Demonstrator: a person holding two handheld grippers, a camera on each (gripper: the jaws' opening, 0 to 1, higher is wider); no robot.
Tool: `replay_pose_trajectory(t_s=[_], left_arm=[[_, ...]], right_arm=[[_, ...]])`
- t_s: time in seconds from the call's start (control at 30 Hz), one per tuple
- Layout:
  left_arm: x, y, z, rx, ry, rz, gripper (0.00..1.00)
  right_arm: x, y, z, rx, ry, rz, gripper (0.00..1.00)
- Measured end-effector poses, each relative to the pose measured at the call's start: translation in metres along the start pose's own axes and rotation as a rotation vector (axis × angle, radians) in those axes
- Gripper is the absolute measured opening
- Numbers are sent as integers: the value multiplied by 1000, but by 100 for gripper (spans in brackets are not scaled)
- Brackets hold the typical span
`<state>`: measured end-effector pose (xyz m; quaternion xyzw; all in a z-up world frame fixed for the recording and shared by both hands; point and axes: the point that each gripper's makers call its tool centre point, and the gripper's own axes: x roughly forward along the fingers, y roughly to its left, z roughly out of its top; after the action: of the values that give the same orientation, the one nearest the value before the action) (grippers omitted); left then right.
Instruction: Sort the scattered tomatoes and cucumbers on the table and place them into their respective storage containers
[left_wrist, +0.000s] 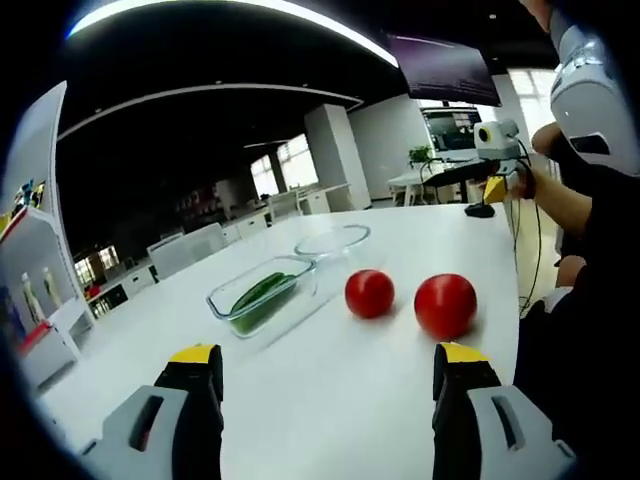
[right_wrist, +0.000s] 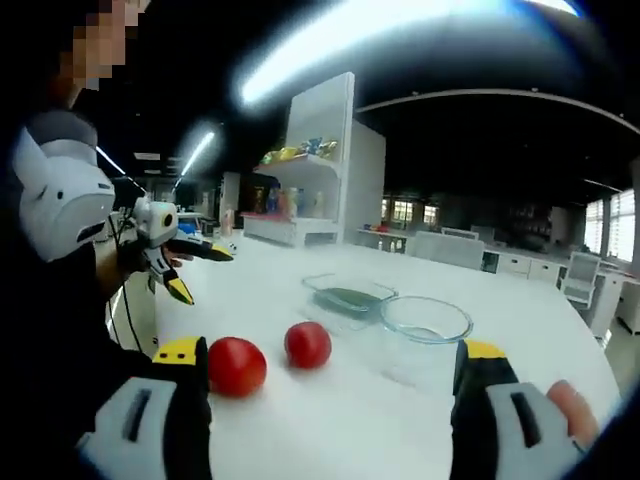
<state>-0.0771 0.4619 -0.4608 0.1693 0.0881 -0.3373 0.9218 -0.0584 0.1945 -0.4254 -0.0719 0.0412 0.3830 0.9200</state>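
Two tomatoes rest on the white desk (left_wrist: 330, 390): the nearer tomato (left_wrist: 445, 305) to the right, the second tomato (left_wrist: 369, 293) beside it, apart. A cucumber (left_wrist: 258, 293) is already laid in the rectangular glass container (left_wrist: 262, 296); the round glass bowl (left_wrist: 333, 241) behind it is seen empty. The left gripper (left_wrist: 325, 375) and the right gripper (right_wrist: 330, 372) are both held with jaws spread wide, nothing between them. The tomatoes are judged smooth, round, soft and easily bruised; a gentle hold across the widest part is advised.
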Motion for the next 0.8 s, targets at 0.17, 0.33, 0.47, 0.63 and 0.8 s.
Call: replay_pose_trajectory(t_s=[0.17, 0.33, 0.47, 0.63, 0.8], left_arm=[[2, -2, -2, 2, 8, -4, 86], [3, -5, -1, 2, 6, -9, 86], [2, -6, -2, 3, 8, -10, 86], [2, -8, -2, 5, 9, -15, 86], [1, -9, -3, 7, 13, -12, 86]], right_arm=[[0, -1, -8, 7, 15, -6, 97], [-2, 0, -12, 2, 27, -13, 97], [-4, 0, -13, 7, 28, -20, 97], [-3, 0, -18, 0, 44, -22, 97], [-1, -4, -25, -1, 58, -30, 97]])
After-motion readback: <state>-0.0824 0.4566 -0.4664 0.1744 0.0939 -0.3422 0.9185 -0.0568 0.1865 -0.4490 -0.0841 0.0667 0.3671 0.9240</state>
